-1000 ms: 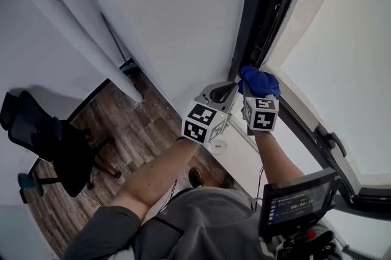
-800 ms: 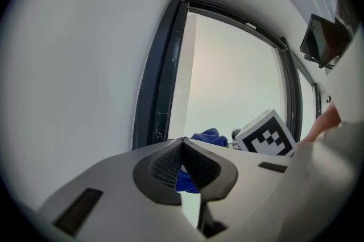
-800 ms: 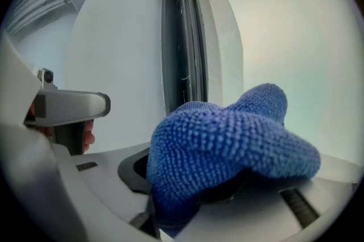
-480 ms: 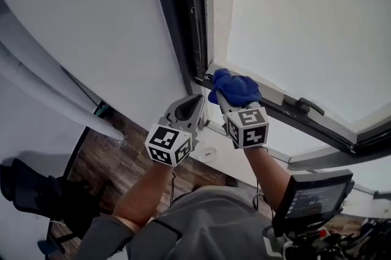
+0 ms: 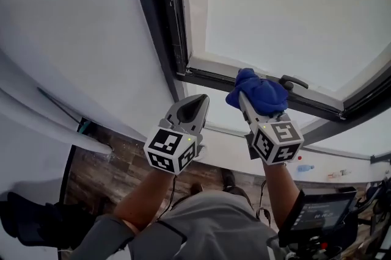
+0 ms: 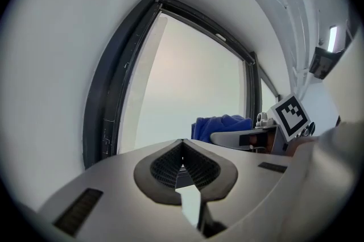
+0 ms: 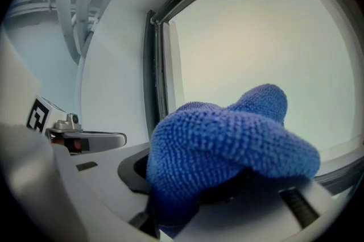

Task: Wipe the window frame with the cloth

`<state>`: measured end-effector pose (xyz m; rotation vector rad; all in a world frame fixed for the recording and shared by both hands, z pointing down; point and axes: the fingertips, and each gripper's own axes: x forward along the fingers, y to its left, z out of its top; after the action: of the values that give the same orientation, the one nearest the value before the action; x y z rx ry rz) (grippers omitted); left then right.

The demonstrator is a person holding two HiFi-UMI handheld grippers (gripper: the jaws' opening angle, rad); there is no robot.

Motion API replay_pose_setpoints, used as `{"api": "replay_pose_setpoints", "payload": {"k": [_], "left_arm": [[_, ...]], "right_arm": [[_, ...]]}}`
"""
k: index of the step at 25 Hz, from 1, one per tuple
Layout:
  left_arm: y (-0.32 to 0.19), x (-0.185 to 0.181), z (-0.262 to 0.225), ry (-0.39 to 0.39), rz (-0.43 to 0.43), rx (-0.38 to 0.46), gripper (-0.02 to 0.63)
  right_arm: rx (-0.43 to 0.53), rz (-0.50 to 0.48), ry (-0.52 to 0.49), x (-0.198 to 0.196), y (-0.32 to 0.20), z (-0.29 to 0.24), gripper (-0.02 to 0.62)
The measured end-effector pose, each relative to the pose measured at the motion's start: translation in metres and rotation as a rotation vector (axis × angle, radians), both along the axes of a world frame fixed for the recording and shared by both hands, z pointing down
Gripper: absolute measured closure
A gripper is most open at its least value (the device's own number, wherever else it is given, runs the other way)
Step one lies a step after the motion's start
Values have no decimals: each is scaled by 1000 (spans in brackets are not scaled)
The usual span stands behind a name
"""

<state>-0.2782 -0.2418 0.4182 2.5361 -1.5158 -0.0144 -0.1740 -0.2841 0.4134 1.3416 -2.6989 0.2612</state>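
while our right gripper [image 5: 247, 100] clamps the cloth [image 5: 256, 93] against the frame [image 5: 214, 78], our left gripper [image 5: 194, 107] hangs closed, empty.

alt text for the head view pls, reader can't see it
Seen from above, the right gripper holds a bunched blue microfibre cloth at the bottom rail of the dark window frame, just left of a dark window handle. The left gripper hangs to its left, jaws shut and empty, short of the frame.
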Motion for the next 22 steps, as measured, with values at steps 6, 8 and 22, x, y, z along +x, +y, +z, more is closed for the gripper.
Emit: {"api": "replay_pose_setpoints", "payload": {"k": [6, 8, 22], "left_arm": [[19, 18, -17, 44, 44, 36, 601], [27, 27, -20, 35, 61, 29, 601], [68, 121, -71, -66, 121, 111, 601]], "right_arm": [[19, 137, -6, 65, 34, -14, 436], [29, 157, -16, 82, 45, -21, 436], [95, 180, -33, 181, 93, -54, 439]]}}
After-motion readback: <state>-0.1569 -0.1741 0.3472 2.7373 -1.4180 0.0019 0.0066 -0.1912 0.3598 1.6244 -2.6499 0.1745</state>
